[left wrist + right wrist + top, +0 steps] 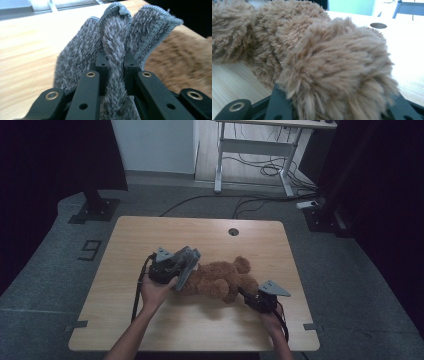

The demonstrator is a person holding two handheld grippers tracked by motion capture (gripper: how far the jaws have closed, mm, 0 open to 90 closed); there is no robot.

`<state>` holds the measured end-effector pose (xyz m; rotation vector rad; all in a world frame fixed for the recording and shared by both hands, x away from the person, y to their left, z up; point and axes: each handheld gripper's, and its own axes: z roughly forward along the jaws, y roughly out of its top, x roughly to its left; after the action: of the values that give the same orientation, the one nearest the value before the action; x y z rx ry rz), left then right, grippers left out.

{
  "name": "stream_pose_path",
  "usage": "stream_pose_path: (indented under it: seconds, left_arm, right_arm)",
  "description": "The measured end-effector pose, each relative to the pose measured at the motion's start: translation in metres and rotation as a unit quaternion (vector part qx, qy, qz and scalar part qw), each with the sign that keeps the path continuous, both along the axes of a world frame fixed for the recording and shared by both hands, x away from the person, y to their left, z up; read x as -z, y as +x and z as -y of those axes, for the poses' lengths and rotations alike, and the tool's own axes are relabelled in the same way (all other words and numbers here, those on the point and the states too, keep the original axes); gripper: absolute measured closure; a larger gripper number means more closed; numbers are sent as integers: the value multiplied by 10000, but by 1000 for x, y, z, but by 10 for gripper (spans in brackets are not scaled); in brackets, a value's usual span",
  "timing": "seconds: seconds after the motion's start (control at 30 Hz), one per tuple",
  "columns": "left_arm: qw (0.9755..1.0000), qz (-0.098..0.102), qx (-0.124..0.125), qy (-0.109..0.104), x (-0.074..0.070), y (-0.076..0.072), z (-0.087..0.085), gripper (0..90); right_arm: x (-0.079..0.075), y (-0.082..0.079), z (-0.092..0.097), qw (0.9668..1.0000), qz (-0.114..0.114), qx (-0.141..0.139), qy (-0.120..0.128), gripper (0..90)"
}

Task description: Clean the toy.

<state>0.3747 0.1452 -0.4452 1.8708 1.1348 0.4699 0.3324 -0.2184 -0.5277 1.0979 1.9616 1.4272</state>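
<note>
Left claw [113, 67] pinches grey cloth [112, 37]; right claw [248, 299] grips brown teddy bear [220, 277].

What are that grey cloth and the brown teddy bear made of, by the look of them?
The grey cloth looks like microfibre terry: short fuzzy pile, stitched edge. The teddy bear looks like synthetic plush: long shaggy brown fibres. The table looks like matte wood-grain laminate, though possibly real wood.

A grey fluffy cloth [113, 50] is pinched between the two black jaws of the left gripper [114, 67], which are closed tight on a fold at its middle. The cloth is spread out to either side beyond the jaws. A wooden bench [27, 50] is seen beneath, and brown plush fur [180, 62] at the right.
</note>
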Motion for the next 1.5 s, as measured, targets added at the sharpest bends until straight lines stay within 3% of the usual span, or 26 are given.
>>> stream_pose_path:
  seconds: [0.23,0.5,0.6,0.7,0.87,1.0,1.2,1.37,1.43,1.5]
  left_arm:
    - [9990,-360,-239,-153,27,-3,-30,785]
    - [9973,-706,-163,-100,49,-10,-36,790]
    - [9963,-806,-126,-274,57,-13,-39,793]
    - [9956,-874,-87,-315,61,-14,-37,796]
    - [9949,-909,-111,-431,64,-9,-32,800]
    - [9952,-807,-198,-519,70,-2,-25,802]
    - [9961,-750,-203,-425,70,13,-8,804]
    - [9971,-618,-174,-417,62,10,-20,793]
    - [9978,-560,-195,-289,58,5,-29,788]
    - [9988,-411,-266,42,55,-4,-38,787]
  right_arm:
    - [4,0,0,9998,-160,-108,10,541]
    - [12,1,-6,9980,-521,-299,-193,557]
    - [16,1,-9,9966,-685,-343,-315,568]
    - [20,3,-13,9952,-825,-349,-387,572]
    - [21,8,-18,9949,-883,-245,-414,578]
    - [21,15,-23,9950,-819,-95,-555,582]
    - [21,31,-17,9947,-725,440,-585,580]
    - [21,29,-9,9949,-719,482,-527,537]
    - [20,26,-6,9946,-715,500,-569,496]
    - [19,23,-3,9949,-637,561,-545,483]
